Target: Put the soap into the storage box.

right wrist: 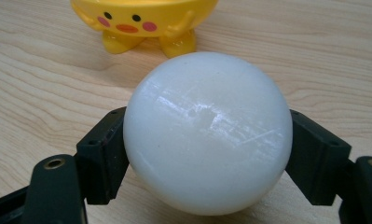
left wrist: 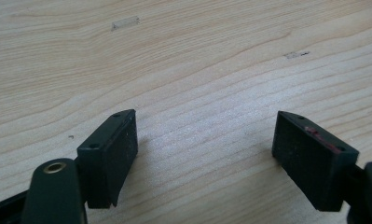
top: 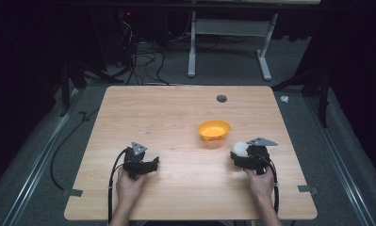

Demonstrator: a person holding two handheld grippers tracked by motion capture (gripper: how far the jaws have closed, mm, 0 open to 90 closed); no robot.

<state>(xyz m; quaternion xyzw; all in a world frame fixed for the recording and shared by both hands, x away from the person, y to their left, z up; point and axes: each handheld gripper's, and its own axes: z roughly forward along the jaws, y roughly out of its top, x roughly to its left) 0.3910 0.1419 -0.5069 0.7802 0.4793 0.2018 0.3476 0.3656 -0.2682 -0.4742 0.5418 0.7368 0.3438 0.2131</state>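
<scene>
- Right gripper (right wrist: 207, 154) is clamped on the white ball (right wrist: 207, 133), one black jaw pressed against each side at about the ball's widest girth; in the high view the ball (top: 240, 149) sits at the front of that gripper (top: 244, 155), just above the wooden table (top: 176, 188) and near the yellow bowl (top: 214, 130).
- Glossy, hard-looking surface on the ball (highlights and fine scuffs show across it), so I judge it stiff and rather slippery; flat pads on a curved shell give only small contact patches.
- Best hold, to my mind, is the one shown: across the equator, pads opposite each other. A grip higher or lower would likely squeeze the ball out.
- Weight looks light, probably hollow plastic, though that cannot be confirmed from here.
- Duck-faced bowl (right wrist: 144, 18) stands on little feet straight ahead of the ball, close by but not touching; it may tip or skid if nudged.
- Left gripper (left wrist: 204, 154) rests low over bare wood with its jaws spread wide and nothing between them.
</scene>
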